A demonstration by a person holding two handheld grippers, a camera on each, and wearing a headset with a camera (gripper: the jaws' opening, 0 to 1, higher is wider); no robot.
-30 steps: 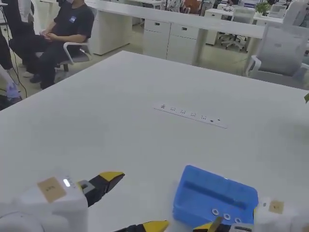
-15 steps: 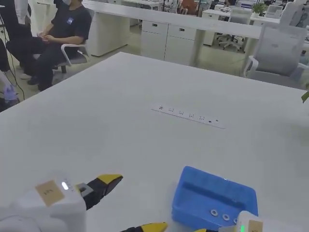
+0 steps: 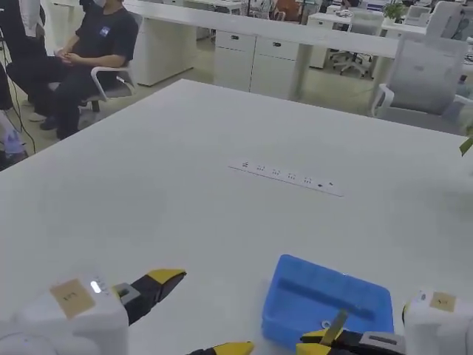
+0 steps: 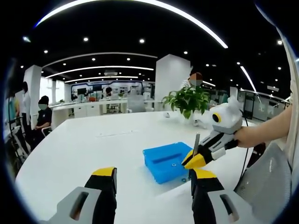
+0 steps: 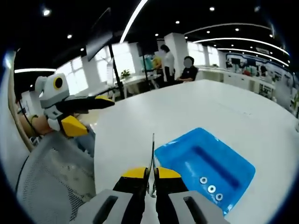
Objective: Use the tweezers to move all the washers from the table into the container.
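Blue container (image 5: pixel 196 151) near worktop's (image 3: pixel 185 207) front edge holds 3 washers (image 5: pixel 211 188); right gripper (image 5: pixel 150 173) clamps tweezers (image 5: pixel 153 149); left gripper (image 4: pixel 153 172) gapes wide, empty.

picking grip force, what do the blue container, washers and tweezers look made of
Container: likely plastic, uniform matte blue with soft moulded edges.
Washers: probably metal, small pale grey rings; too small for certainty.
Tweezers: seemingly metal, thin grey blade.
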